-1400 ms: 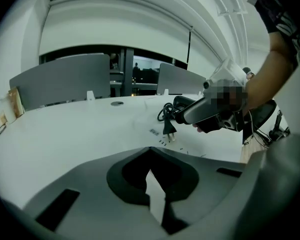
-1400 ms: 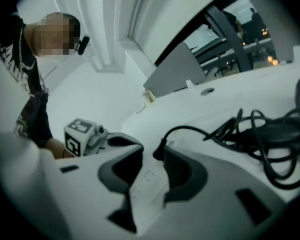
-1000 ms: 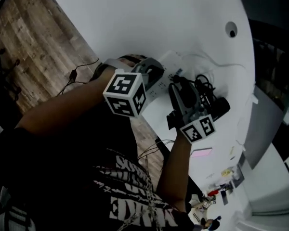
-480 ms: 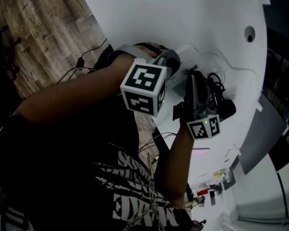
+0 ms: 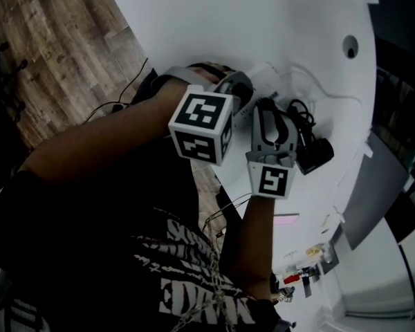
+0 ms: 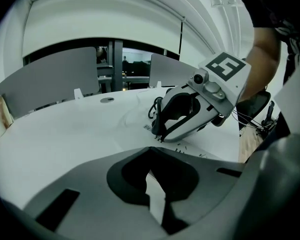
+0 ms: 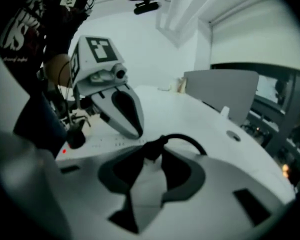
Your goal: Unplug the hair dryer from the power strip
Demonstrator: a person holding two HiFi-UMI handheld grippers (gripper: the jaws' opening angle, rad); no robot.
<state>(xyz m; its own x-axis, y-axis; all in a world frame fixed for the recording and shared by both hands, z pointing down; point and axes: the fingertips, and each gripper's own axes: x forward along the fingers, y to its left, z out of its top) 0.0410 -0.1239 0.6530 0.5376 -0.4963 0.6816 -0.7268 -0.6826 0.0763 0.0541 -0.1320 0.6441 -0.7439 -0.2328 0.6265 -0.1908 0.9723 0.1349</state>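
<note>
The white power strip [image 5: 268, 75] lies on the white table [image 5: 214, 26]. My left gripper [image 5: 251, 90] rests tip-down on the strip, its jaws together with nothing between them. My right gripper [image 5: 266, 111] is just beside it, jaws on the hair dryer's black plug [image 7: 152, 150], which sits between the pads at the strip; the jaws are opening slightly. The plug's cord [image 7: 190, 141] arcs away to a coil [image 5: 299, 113] and the black hair dryer [image 5: 313, 154]. In the right gripper view the strip [image 7: 102, 144] shows a red light [image 7: 65, 151].
Another black plug [image 7: 76, 136] sits in the strip near the red light. A round cable hole [image 5: 350, 47] is in the tabletop beyond. Grey divider panels [image 6: 50, 81] stand at the far edge. Wood floor [image 5: 48, 54] with loose cables lies left of the table.
My right gripper has rolled about its own axis and its jaws have closed from wide open onto the plug. The left gripper has stayed on the strip.
</note>
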